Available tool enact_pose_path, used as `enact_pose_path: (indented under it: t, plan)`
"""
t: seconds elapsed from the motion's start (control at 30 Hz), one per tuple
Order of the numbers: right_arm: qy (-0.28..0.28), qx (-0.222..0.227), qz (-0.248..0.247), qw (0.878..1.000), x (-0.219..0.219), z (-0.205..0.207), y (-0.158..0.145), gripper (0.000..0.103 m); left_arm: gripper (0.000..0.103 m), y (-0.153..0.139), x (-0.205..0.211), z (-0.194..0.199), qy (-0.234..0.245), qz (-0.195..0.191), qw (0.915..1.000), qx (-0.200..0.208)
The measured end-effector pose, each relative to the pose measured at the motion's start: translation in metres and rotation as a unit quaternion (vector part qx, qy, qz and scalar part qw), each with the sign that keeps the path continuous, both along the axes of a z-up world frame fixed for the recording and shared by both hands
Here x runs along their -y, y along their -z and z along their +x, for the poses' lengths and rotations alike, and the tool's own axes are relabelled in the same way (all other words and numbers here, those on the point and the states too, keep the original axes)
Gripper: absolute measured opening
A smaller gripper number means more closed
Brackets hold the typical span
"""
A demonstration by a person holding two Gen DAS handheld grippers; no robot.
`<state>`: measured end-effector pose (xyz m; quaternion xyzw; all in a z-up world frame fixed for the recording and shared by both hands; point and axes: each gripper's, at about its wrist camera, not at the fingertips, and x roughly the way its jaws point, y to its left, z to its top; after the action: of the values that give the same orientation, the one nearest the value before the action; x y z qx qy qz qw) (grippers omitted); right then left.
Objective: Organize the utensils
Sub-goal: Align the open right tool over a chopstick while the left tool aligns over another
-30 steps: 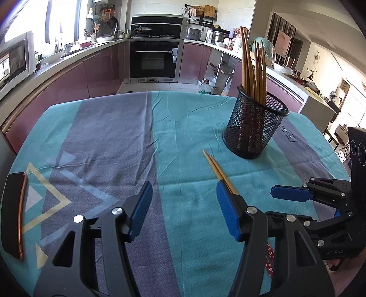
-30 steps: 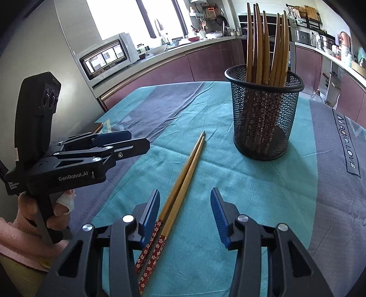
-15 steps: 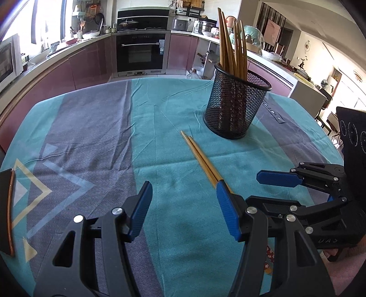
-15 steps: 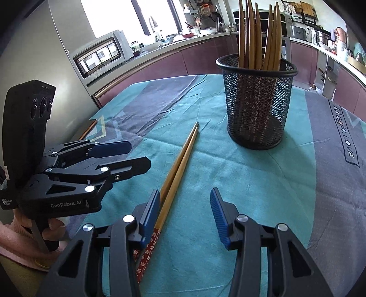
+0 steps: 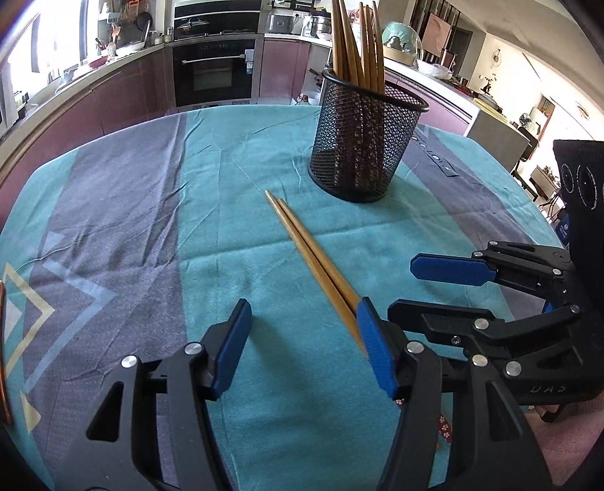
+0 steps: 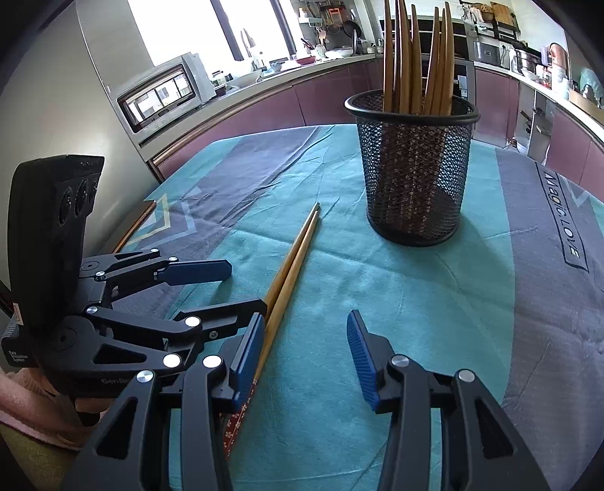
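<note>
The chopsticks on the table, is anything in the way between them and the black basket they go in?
Nothing visible is. The two chopsticks lie side by side on the tablecloth, tips toward the mesh basket, with only bare cloth between. The basket already holds upright chopsticks, but its rim shows open room. Both grippers, left and right, stand open near the chopsticks' patterned ends.

Bright daylight pours in from kitchen windows (image 6: 226,30), which are blown out to white. The tablecloth (image 5: 264,264) is evenly lit with soft shadows. Both views are sharp, bending strongly at the edges, with dark rounded corners.
</note>
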<state>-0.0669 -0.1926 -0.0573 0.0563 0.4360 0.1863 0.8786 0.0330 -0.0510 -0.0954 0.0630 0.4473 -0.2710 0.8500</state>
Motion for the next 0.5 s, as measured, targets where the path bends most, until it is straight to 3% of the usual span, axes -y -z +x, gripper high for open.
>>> enact_pose_path:
  t: [0.23, 0.5]
  plan:
    - [0.001, -0.001, 0.003, 1.0, 0.0006, 0.0013, 0.0006, 0.044, 0.057, 0.0017, 0.0051, 0.0005, 0.004, 0.012, 0.9999, 0.002]
    - [-0.007, 0.0, -0.004, 1.0, -0.0043, 0.0023, 0.001, 0.044, 0.044, 0.0, 0.0039, -0.0016, 0.014, 0.011, 0.9998, 0.001]
